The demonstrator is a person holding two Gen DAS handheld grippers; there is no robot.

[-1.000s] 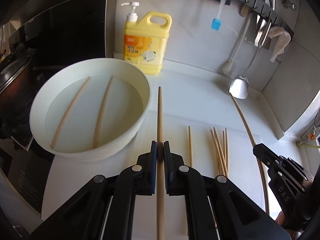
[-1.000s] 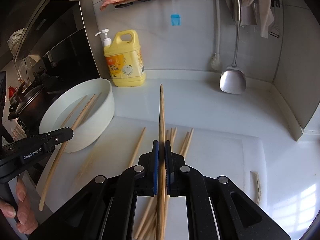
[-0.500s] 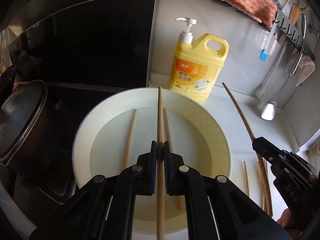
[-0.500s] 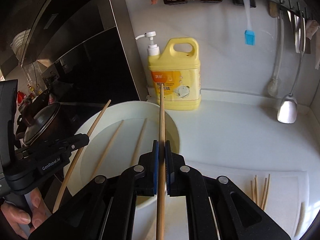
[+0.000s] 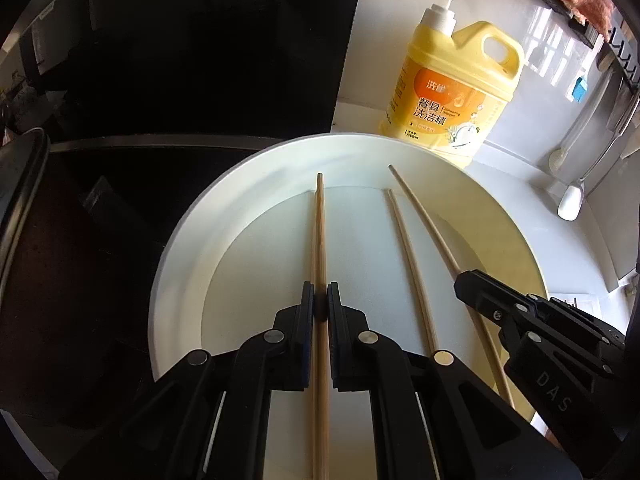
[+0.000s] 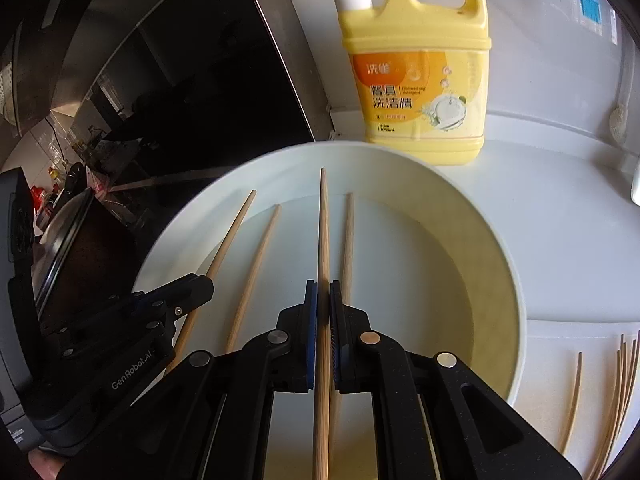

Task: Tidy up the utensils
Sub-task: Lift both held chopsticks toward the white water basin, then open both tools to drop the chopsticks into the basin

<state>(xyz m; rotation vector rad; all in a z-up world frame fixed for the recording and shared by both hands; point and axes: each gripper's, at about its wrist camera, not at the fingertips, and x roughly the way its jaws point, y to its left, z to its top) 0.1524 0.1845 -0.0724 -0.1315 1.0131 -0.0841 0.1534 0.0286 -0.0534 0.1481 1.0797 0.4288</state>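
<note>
Left gripper jaws clamped on long wooden chopstick; right gripper likewise on second wooden chopstick, both over round white plastic basin.

The left gripper is being held pitched steeply downward, its jaws clamped tight on a chopstick. The right gripper is being held at a like downward pitch just beside it, jaws likewise pressed on a second chopstick. A fingertip is being shown beneath the left gripper's body.
</note>
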